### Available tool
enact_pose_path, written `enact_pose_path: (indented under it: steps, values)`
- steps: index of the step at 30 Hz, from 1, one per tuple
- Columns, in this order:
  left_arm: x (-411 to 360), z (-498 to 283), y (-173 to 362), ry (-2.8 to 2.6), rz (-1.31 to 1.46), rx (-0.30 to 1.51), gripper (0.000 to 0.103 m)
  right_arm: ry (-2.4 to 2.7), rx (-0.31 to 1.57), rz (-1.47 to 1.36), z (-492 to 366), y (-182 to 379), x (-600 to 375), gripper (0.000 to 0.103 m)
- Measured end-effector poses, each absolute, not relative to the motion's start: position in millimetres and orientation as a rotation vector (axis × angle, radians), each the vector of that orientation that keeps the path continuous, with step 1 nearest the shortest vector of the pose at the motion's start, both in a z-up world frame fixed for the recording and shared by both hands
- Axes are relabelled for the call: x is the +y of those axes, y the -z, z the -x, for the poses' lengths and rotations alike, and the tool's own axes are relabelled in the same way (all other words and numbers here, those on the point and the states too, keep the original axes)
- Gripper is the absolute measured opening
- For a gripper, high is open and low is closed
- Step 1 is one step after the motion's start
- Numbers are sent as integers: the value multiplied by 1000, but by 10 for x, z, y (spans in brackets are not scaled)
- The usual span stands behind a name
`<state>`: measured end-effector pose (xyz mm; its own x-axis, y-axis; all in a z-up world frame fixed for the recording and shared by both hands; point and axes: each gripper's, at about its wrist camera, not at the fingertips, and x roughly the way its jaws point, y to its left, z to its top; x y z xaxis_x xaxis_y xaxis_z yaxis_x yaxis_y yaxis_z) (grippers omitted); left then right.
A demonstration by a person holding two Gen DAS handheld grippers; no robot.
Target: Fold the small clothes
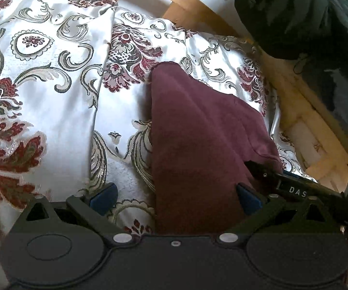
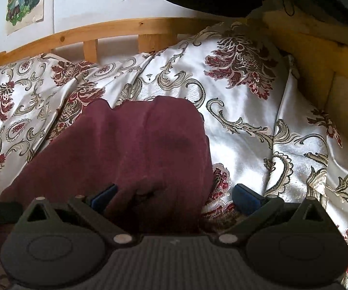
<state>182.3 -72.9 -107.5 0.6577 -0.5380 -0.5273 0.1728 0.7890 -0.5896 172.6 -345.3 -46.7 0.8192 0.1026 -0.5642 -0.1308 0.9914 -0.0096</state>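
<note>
Two hand-held grippers, left (image 1: 176, 197) and right (image 2: 174, 194), stand spread wide over a maroon garment (image 2: 130, 142) lying on a floral satin bedspread (image 1: 53, 77), pinching nothing. Its long axis runs from the cameras toward the far wooden bed frame (image 2: 125, 27). Its near end is hidden beneath the gripper bodies. Bare bedspread lies open left and right.
</note>
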Motion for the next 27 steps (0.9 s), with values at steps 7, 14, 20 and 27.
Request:
enact_pose_path:
  steps: [7,14,20,27]
  values:
    - [-737,-1819,1077,421,529,750,102,-126,601,51,-1734,465,-3457,102]
    - [-734,-1802,1080,424,530,739,102,-127,604,56,-1745,464,-3456,102]
    - [-678,-1700,1168,468,531,666,102,-128,499,-181,-1699,353,-3669,102]
    - [-644,-1602,1250,511,521,581,102,-86,433,-274,-1787,363,-3793,63]
